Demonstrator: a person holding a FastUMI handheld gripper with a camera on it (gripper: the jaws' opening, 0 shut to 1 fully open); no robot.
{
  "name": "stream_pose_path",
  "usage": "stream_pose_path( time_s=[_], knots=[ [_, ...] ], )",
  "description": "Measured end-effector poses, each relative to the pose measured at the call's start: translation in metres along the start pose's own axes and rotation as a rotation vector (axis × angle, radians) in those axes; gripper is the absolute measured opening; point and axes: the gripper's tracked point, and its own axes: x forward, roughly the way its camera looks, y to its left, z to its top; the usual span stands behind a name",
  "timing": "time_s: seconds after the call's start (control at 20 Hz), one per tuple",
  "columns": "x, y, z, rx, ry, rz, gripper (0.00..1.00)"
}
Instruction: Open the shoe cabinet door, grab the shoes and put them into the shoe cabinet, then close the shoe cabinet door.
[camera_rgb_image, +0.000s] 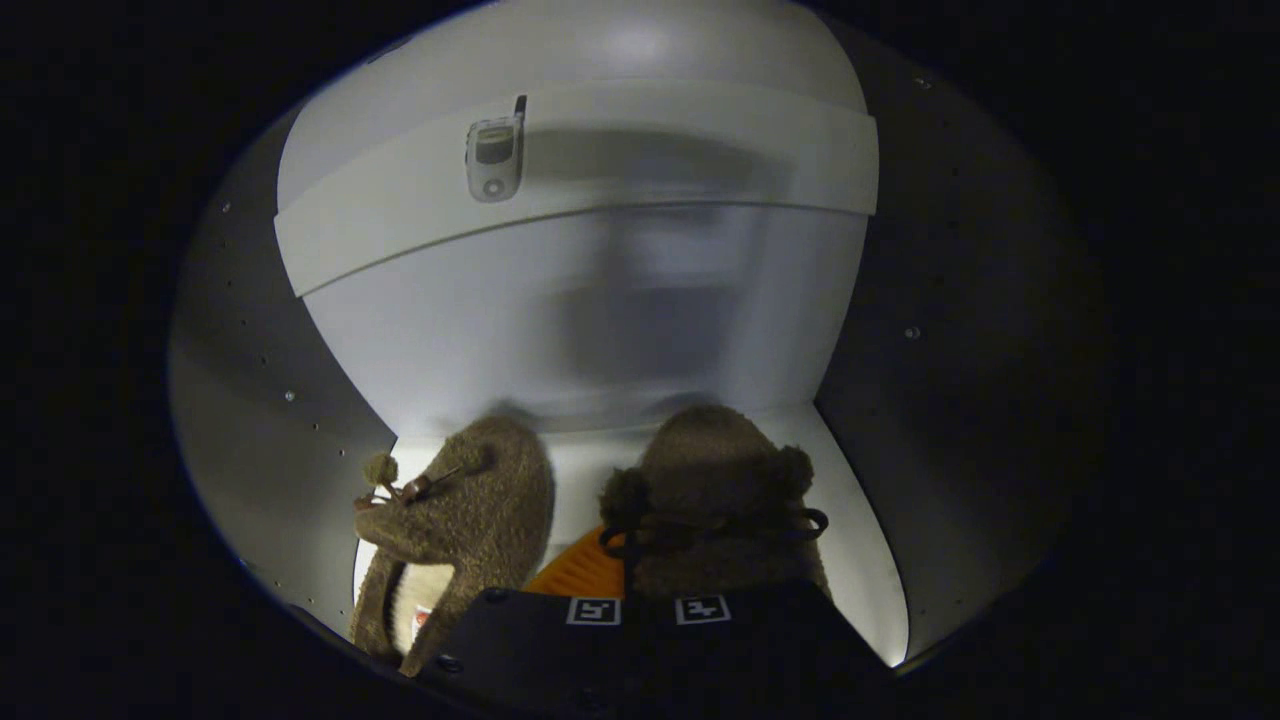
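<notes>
Gripper (645, 560) clamped on fuzzy slipper (715, 480)

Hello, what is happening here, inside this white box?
The view looks into a white shoe cabinet. Two fuzzy brown slippers sit on its floor, below a shelf that carries a small flip phone. The hand-held gripper is at the right slipper, and the left slipper lies beside it. The fingertips are dark and hidden, so I cannot tell whether they grip the slipper or have let go.
</notes>
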Motion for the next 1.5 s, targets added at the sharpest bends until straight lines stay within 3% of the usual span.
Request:
stream_pose_path(
  time_s=[0.25, 0.4, 0.6, 0.9, 1.15, 1.5],
  knots=[
    [-0.010, 0.015, -0.008, -0.028, 0.011, 0.053, 0.58],
    [-0.035, 0.014, -0.009, -0.032, -0.022, 0.025, 0.84],
    [-0.083, 0.013, 0.002, -0.008, -0.123, 0.014, 1.00],
    [-0.204, 0.027, 0.007, -0.025, -0.305, 0.055, 0.99],
    [-0.317, 0.047, -0.019, -0.090, -0.441, 0.123, 0.99],
    [-0.469, 0.015, -0.055, -0.025, -0.633, 0.158, 0.99]
  ],
)
